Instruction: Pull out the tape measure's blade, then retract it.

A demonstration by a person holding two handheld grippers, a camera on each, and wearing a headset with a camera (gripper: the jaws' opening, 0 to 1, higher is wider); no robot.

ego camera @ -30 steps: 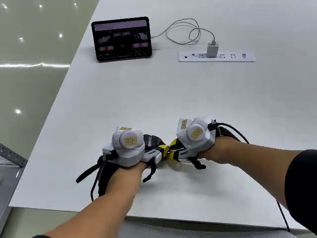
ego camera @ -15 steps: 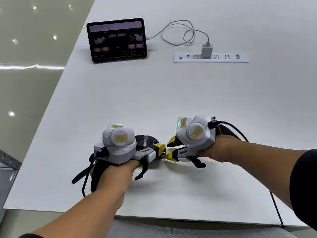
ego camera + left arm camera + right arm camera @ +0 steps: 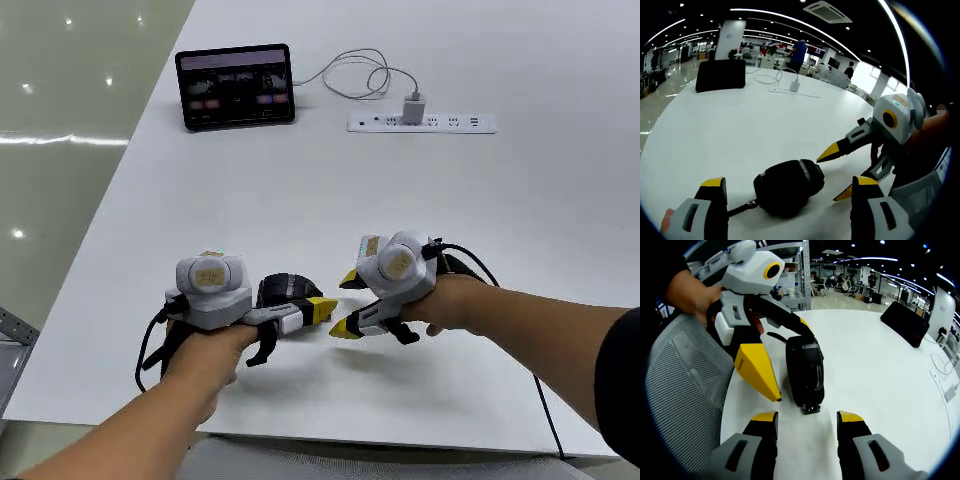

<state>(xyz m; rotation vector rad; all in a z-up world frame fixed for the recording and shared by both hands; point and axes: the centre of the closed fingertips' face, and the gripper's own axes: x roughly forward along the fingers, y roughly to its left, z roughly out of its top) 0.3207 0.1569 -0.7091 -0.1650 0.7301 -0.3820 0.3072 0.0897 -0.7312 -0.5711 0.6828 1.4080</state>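
On the white table [image 3: 450, 200] the black tape measure [image 3: 283, 290] lies between both grippers. The left gripper [image 3: 788, 182] is wide open, with one jaw at each side of the case and not touching it. The right gripper [image 3: 344, 303], also wide open, faces the case's narrow end, where I judge the blade tab is.

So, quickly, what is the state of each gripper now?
Left gripper: open, tape measure lying between its jaws.
Right gripper: open, empty.
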